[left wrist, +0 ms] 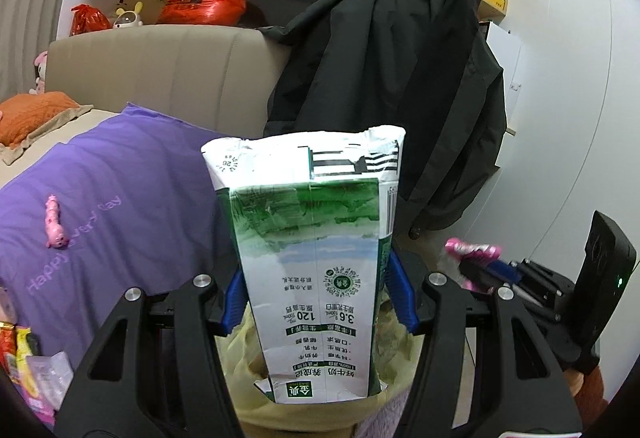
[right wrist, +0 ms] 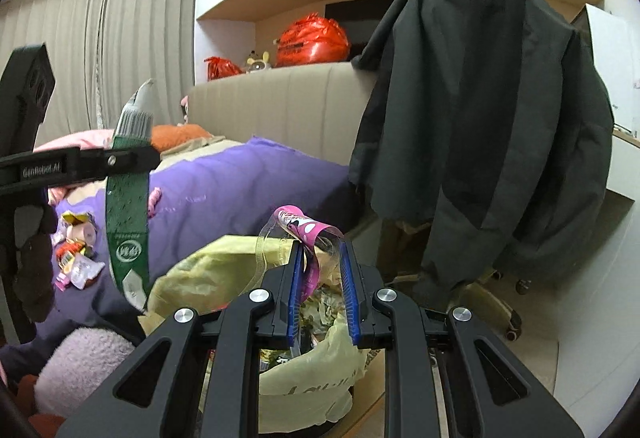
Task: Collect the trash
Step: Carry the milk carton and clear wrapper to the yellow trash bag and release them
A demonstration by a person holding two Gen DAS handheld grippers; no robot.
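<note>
Step in hand: carrying two pieces of trash to the bin; both look poised over the yellow bin bag, so I judge this the drop-off stage
Left tool: its blue pads are closed on the sides of a flattened green-and-white milk carton, which stands upright between them, print upside down
Right tool: set narrow, with a crumpled clear-and-pink wrapper pinched against the left pad; the right pad seems only to touch the clear film
Where the carton is: in the left wrist view its lower end sits just above the yellow liner; in the right wrist view it hangs to the left of the bin
Where the wrapper is: above the open mouth of the bag, where other scraps already lie
Still to collect: a small heap of snack packets on the purple bedspread; the pink toy on the spread may not be trash
Next move calls for: spreading each tool over the opening so its piece falls inside, not on the rim
Risk: the clinging film may stick to a pad; the tall carton could tip out over the bag's edge
</note>
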